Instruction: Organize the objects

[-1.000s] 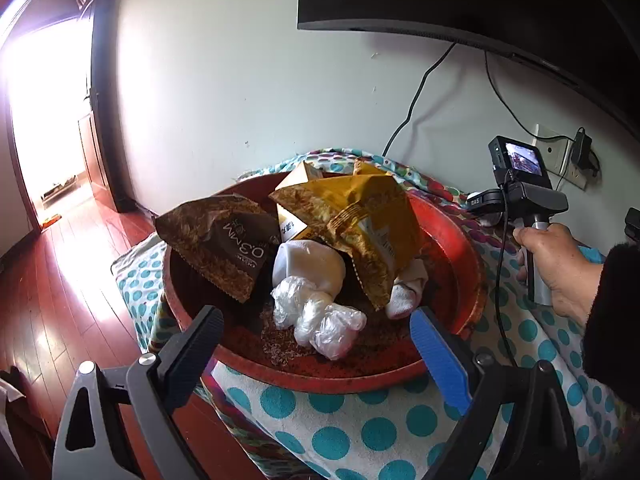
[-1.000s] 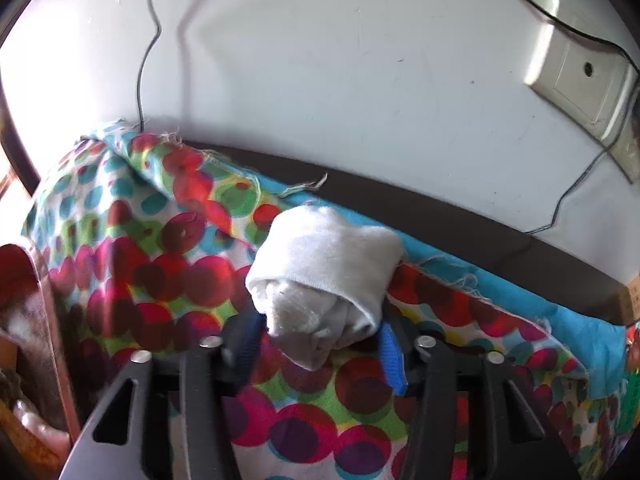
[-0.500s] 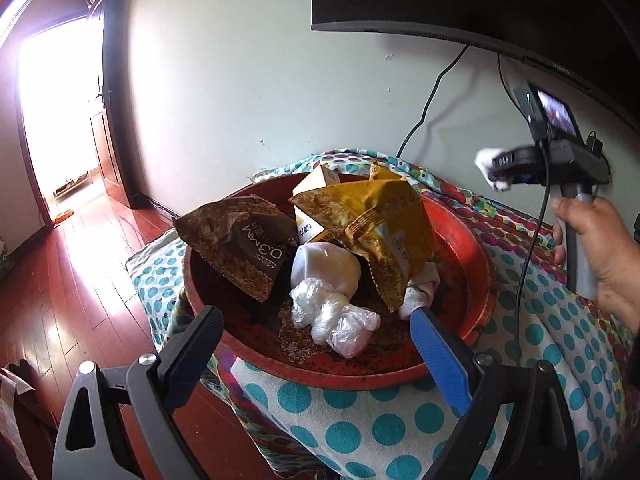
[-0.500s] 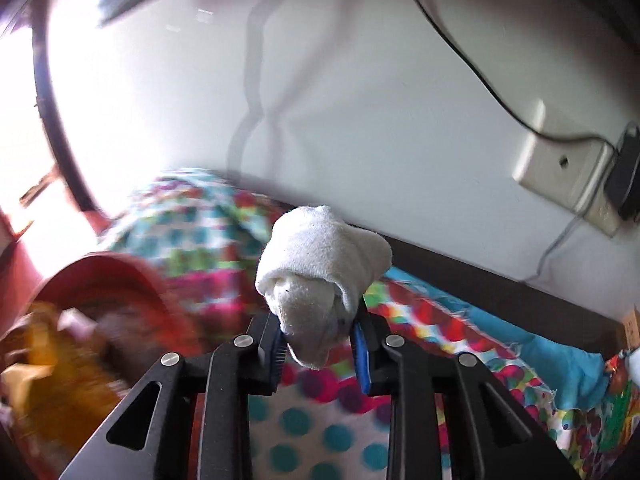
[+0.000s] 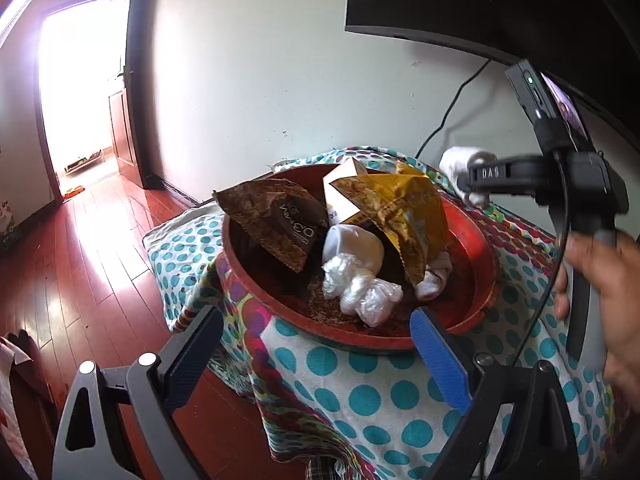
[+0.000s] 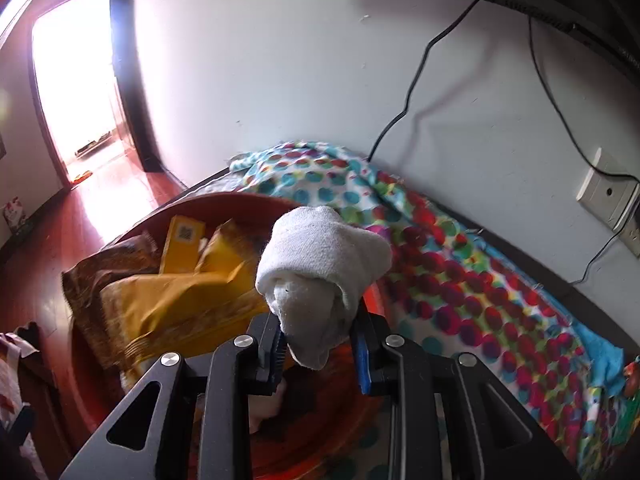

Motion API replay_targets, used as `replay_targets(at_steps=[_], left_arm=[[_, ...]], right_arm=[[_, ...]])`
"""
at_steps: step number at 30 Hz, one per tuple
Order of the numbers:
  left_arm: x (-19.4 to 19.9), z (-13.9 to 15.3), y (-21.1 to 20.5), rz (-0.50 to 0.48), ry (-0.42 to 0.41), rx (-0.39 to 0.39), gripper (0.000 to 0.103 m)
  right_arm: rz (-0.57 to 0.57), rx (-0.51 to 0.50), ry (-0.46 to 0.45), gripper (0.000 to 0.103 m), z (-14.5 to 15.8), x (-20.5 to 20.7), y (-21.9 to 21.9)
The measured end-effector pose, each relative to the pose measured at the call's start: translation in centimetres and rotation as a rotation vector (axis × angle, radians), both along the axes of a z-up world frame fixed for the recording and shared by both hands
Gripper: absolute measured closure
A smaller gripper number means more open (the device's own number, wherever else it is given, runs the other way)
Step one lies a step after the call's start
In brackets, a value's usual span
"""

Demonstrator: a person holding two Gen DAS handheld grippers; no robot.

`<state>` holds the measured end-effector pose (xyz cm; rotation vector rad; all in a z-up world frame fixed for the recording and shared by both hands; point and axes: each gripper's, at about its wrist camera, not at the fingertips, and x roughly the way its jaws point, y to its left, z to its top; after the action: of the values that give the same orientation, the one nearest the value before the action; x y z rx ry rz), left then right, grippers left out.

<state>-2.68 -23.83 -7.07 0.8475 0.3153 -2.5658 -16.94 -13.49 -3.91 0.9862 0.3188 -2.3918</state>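
Note:
My right gripper (image 6: 320, 350) is shut on a rolled white sock (image 6: 320, 264) and holds it in the air over the far right rim of the red basin (image 6: 92, 364). The same sock (image 5: 456, 162) and right gripper (image 5: 466, 184) show in the left wrist view, above the basin's rim (image 5: 490, 252). The basin holds a brown snack bag (image 5: 276, 220), a yellow snack bag (image 5: 404, 212), a white bundle (image 5: 352, 242), a clear plastic bag (image 5: 360, 290) and another white sock (image 5: 434, 278). My left gripper (image 5: 316, 356) is open and empty, in front of the basin.
The basin stands on a table under a dotted cloth (image 5: 360, 396). A wall with cables (image 6: 416, 80), a socket (image 6: 604, 196) and a dark screen (image 5: 480, 4) is behind. Red wooden floor (image 5: 80, 264) and a bright doorway (image 5: 76, 92) lie to the left.
My right gripper closed on the sock on the cloth, lifted it and carried it left to above the basin's rim. My left gripper stayed open and pulled back a little.

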Motion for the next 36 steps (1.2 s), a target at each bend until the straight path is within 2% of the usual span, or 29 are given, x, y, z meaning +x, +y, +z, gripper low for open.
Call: replay_targets(at_steps=[7,11,15,20,23,26,29,30,31,32,33,34,36], left_arm=[[0.1,-0.1,-0.4,0.005,-0.003,0.005,0.006],[0.0,-0.2,-0.6,0.01,-0.006,0.008,0.006],[-0.1,-0.4,-0.8,0.014,-0.016,0.013,0.006],[0.0,-0.4,-1.0,0.02,-0.017,0.014,0.006],[0.0,-0.5,-1.0,0.02,-0.021,0.013,0.006],[-0.1,-0.6,-0.8,0.016,-0.025,0.013,0.006],[-0.1,-0.7,-0.6,0.015,-0.026,-0.001,0.006],[-0.1,-0.7,-0.5,0.014,-0.027,-0.003,0.006],[0.0,-0.7,-0.5,0.013,-0.027,-0.006,0.006],[-0.1,-0.7,-0.4,0.012,-0.028,-0.009,0.006],[-0.1,-0.7,-0.3,0.008,-0.032,-0.012,0.006],[-0.1,-0.7,-0.2,0.007,-0.034,-0.017,0.006],[0.1,-0.5,-0.2,0.012,-0.027,-0.026,0.006]], right_arm=[[0.018,0.023,-0.03,0.077,-1.4,2.3,-0.9],[0.033,-0.044,-0.017,0.077,0.1,3.9,-0.2],[0.07,-0.063,-0.025,0.077,1.0,5.8,-0.2],[0.077,-0.042,-0.168,0.077,-2.7,6.6,0.6],[0.064,-0.009,-0.197,0.076,-4.4,5.4,-0.1],[0.059,0.046,-0.168,0.072,-5.0,3.8,-1.7],[0.075,0.103,-0.137,0.06,-5.1,3.1,-3.2],[0.085,0.115,-0.131,0.048,-5.2,3.2,-3.5],[0.097,0.123,-0.13,0.031,-5.2,3.2,-3.7],[0.097,0.14,-0.116,0.022,-5.3,3.5,-3.8],[0.089,0.157,-0.085,0.006,-5.3,3.9,-3.8],[0.078,0.173,-0.04,0.002,-5.2,4.6,-3.7],[0.074,0.171,0.035,0.001,-4.6,5.9,-3.2]])
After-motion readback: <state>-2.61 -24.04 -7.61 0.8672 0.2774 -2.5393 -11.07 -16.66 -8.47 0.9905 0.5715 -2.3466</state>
